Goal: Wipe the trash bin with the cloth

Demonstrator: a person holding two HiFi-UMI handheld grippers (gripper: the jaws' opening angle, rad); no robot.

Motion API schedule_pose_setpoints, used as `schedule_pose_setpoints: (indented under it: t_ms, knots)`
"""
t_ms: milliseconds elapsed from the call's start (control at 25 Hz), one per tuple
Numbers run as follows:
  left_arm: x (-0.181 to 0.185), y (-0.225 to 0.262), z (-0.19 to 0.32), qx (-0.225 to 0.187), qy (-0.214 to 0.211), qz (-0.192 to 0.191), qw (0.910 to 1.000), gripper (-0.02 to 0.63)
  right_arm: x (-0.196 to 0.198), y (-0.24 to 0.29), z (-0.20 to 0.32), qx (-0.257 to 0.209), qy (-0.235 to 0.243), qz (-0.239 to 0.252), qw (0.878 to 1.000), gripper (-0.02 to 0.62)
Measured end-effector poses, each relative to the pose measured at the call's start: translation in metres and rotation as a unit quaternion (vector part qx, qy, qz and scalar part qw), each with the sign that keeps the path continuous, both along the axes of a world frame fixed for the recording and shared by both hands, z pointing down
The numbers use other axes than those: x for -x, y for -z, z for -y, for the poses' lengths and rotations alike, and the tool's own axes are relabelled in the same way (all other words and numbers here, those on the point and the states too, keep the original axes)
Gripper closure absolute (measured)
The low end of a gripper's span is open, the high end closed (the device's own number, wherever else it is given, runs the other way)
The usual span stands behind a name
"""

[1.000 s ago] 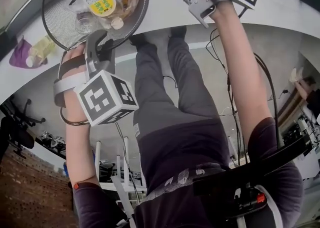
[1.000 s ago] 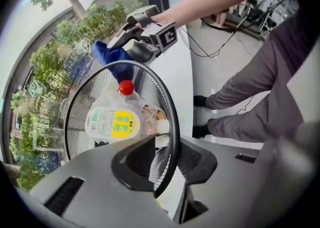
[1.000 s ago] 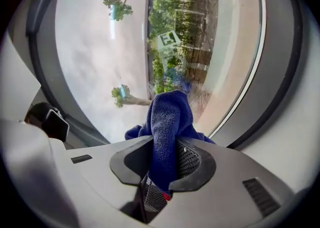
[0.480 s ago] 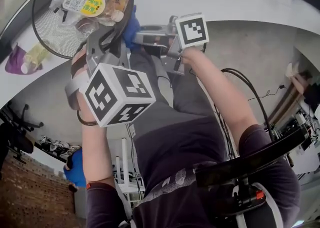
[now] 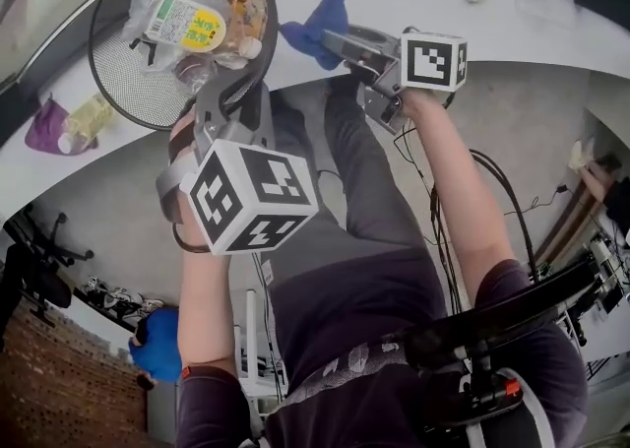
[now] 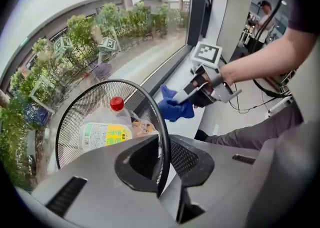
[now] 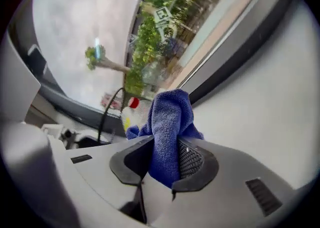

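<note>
You work in even daylight. It enters through the window [image 6: 75, 16] ahead of you, which shows bright and slightly washed out in the left gripper view. The white counter [image 5: 532, 13] returns this light without hard glare, and the shadows on it are soft. Both gripper views bend straight lines strongly and fall to black at the corners. The mesh of the trash bin [image 6: 90, 96] reads crisp. In the right gripper view the cloth [image 7: 167, 127] is sharp, while the trees [image 7: 150, 36] outside are smeared. The head view is dim at its lower left corner.
</note>
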State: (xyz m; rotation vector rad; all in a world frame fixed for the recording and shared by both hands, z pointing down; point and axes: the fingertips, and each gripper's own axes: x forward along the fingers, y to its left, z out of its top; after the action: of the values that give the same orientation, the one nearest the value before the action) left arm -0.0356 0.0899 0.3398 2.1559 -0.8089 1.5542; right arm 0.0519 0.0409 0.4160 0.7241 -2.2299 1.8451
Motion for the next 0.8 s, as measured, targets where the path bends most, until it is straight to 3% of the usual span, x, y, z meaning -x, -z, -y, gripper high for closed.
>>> schedule_pose_setpoints:
  t_ms: [120, 200, 280, 480, 640, 680, 720, 800]
  knots:
    - [0.007, 0.004, 0.000, -0.009, 0.015, -0.008, 0.9998, 0.522, -0.036, -0.023, 0.020, -0.058, 0.044, -0.145, 0.987, 0.498]
    - [0.009, 0.012, 0.003, -0.014, 0.025, -0.019, 0.9994, 0.478, -0.046, -0.029, 0.027, -0.084, 0.080, -0.193, 0.974, 0.446]
    - [0.011, 0.026, 0.008, -0.023, 0.035, -0.039, 0.9984, 0.469, -0.049, -0.028, 0.035, -0.100, 0.105, -0.218, 0.965, 0.321]
    - [0.014, 0.071, 0.031, -0.064, 0.049, -0.074, 0.9940, 0.468, -0.066, -0.003, 0.051, -0.147, 0.095, -0.286, 0.942, 0.318]
    - [0.003, 0.122, 0.045, -0.070, 0.067, -0.148, 0.9842, 0.485, -0.067, 0.058, 0.058, -0.190, 0.096, -0.278, 0.937, 0.321]
    - [-0.003, 0.136, 0.044, -0.068, 0.064, -0.164, 0.9820, 0.522, -0.065, 0.078, 0.059, -0.198, 0.096, -0.262, 0.939, 0.330]
    - [-0.009, 0.151, 0.041, -0.067, 0.056, -0.173, 0.9811, 0.598, -0.063, 0.100, 0.059, -0.205, 0.095, -0.240, 0.944, 0.392]
    - [-0.021, 0.178, 0.034, -0.071, 0.032, -0.178, 0.9810, 0.609, -0.056, 0.148, 0.061, -0.222, 0.085, -0.185, 0.954, 0.597]
